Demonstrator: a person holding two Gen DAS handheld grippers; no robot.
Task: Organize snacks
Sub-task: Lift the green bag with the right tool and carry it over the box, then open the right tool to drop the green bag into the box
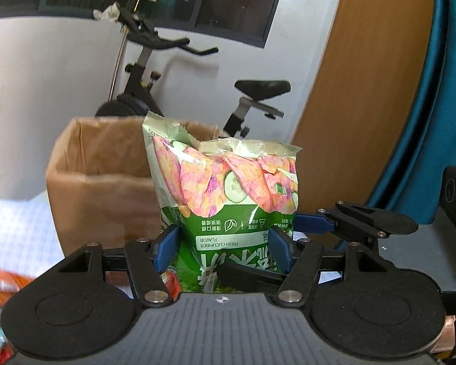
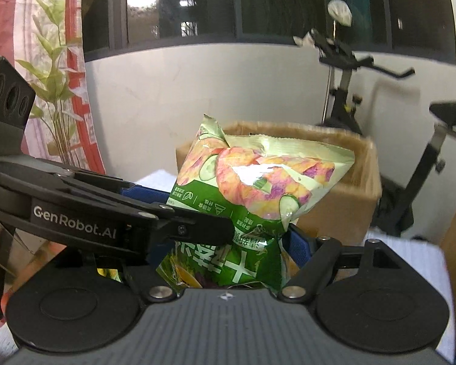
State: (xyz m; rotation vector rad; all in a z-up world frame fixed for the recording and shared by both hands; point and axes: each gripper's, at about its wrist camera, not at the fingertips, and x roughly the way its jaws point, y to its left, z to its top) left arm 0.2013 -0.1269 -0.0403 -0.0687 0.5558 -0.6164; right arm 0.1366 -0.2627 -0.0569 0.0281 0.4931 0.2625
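A green cucumber-flavour chip bag (image 1: 228, 188) is held up in the air, upside down. My left gripper (image 1: 223, 251) is shut on its lower end, blue pads pressed on both sides. My right gripper (image 2: 228, 243) is shut on the same bag (image 2: 258, 182) from the other side, and its fingers show in the left wrist view (image 1: 349, 222). The left gripper's body crosses the right wrist view (image 2: 106, 213). An open cardboard box (image 1: 100, 182) stands just behind the bag; it also shows in the right wrist view (image 2: 343, 188).
An exercise bike (image 1: 155, 70) stands behind the box against a white wall. A wooden panel (image 1: 364, 91) and blue curtain (image 1: 425, 121) are at right. Orange snack packs (image 1: 3, 283) lie at lower left on a white cloth (image 1: 15, 228). A plant (image 2: 51, 91) stands at left.
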